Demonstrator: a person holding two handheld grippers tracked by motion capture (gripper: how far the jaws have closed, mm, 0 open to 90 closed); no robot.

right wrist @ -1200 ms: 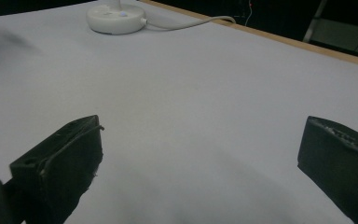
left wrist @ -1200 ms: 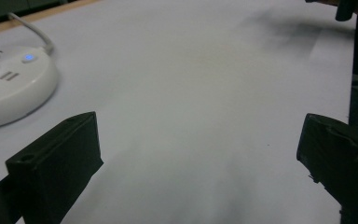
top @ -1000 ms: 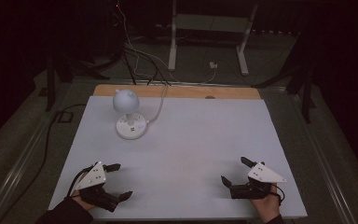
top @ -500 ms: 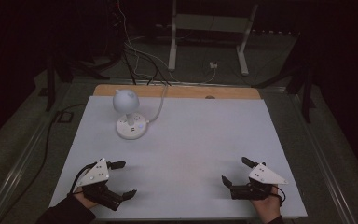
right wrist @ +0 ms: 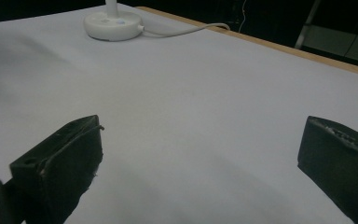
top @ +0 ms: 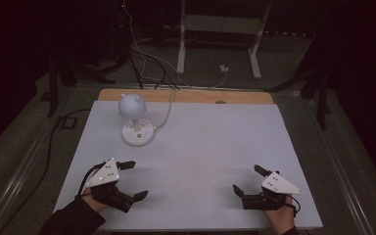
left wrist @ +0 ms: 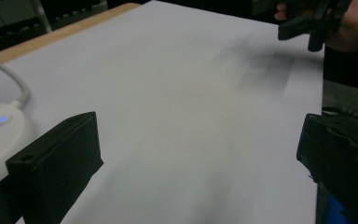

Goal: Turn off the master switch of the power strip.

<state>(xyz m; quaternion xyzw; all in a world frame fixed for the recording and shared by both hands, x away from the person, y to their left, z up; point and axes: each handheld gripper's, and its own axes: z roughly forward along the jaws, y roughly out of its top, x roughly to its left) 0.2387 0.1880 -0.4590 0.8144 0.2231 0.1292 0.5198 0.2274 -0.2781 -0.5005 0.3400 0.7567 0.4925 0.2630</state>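
Your left gripper point(top: 133, 180) sits at the lower left of the high view, jaws spread wide, held in your left hand point(top: 94, 201). Your right gripper point(top: 247, 180) sits at the lower right, jaws equally wide apart.

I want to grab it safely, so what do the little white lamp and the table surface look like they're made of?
The lamp looks like smooth white plastic: rounded moulded head and base, soft sheen, a small lit button. The table top looks like a matte white sheet or board, even and without glare, over a wooden edge at the far side.
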